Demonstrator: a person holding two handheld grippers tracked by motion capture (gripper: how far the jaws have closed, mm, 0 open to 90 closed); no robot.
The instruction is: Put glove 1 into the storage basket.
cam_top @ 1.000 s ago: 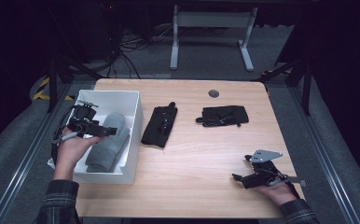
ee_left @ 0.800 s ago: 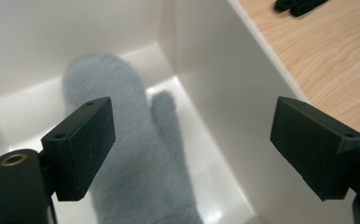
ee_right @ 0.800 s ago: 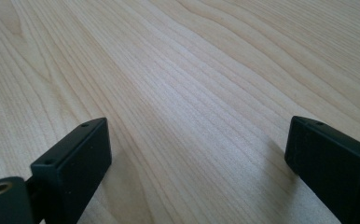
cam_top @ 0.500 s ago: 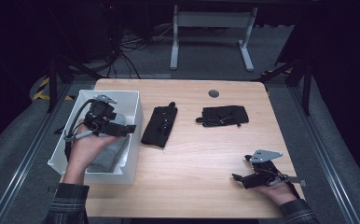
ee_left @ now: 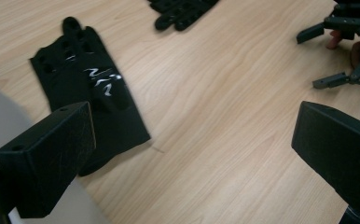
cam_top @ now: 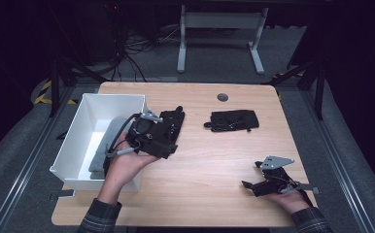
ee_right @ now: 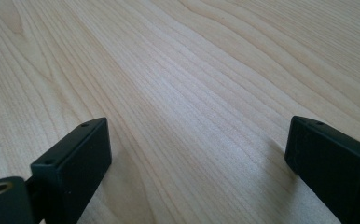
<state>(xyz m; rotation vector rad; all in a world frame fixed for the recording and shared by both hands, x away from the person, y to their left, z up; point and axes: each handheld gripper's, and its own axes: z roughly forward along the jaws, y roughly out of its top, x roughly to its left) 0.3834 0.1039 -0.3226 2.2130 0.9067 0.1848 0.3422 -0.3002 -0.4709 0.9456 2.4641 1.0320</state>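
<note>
High view: left tongs [cam_top: 168,141], jaws wide apart and empty, hover over a black glove [cam_top: 172,121] beside the white bin [cam_top: 78,133], which holds a grey cloth [cam_top: 100,148]. Right tongs [cam_top: 253,178], also apart, rest on the bench [cam_top: 214,160]; a second glove [cam_top: 231,120] lies well apart.

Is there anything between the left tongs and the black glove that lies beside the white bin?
Nothing visible does. The left tongs, jaws open, hang just above the near black glove, with bare wooden table around it.
</note>
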